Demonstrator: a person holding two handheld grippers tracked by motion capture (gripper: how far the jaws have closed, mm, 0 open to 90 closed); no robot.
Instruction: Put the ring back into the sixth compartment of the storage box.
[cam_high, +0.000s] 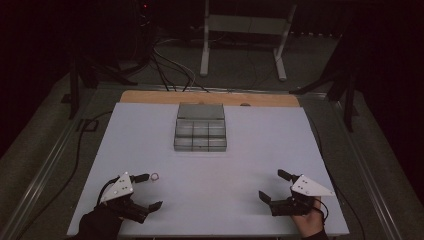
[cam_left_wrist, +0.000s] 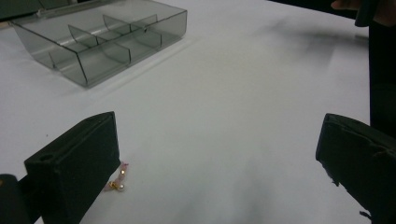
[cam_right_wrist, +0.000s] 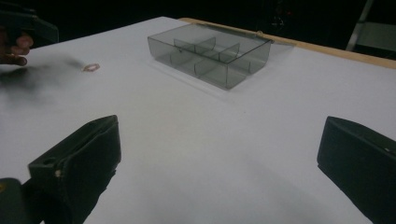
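A small pink loop with tiny gold beads (cam_high: 155, 176) lies on the white board, just right of my left gripper's far jaw. In the left gripper view the loop (cam_left_wrist: 118, 180) peeks out beside the left jaw, partly hidden by it. My left gripper (cam_high: 149, 191) (cam_left_wrist: 219, 135) stands wide open near the front left edge, holding nothing. Wide open and just as bare, my right gripper (cam_high: 272, 185) (cam_right_wrist: 219, 135) sits at the front right. A smoky clear compartment box (cam_high: 200, 135) (cam_left_wrist: 102, 42) (cam_right_wrist: 210, 53) rests at the middle back with its lid open. From the right gripper view the loop (cam_right_wrist: 91, 67) is far off.
The white board (cam_high: 210, 175) ends close behind both grippers at the front, and a wooden strip (cam_high: 150, 96) borders its back. Cables and a stand's legs (cam_high: 240, 45) lie on the floor beyond. The other hand (cam_right_wrist: 18, 42) appears at the right gripper view's top left.
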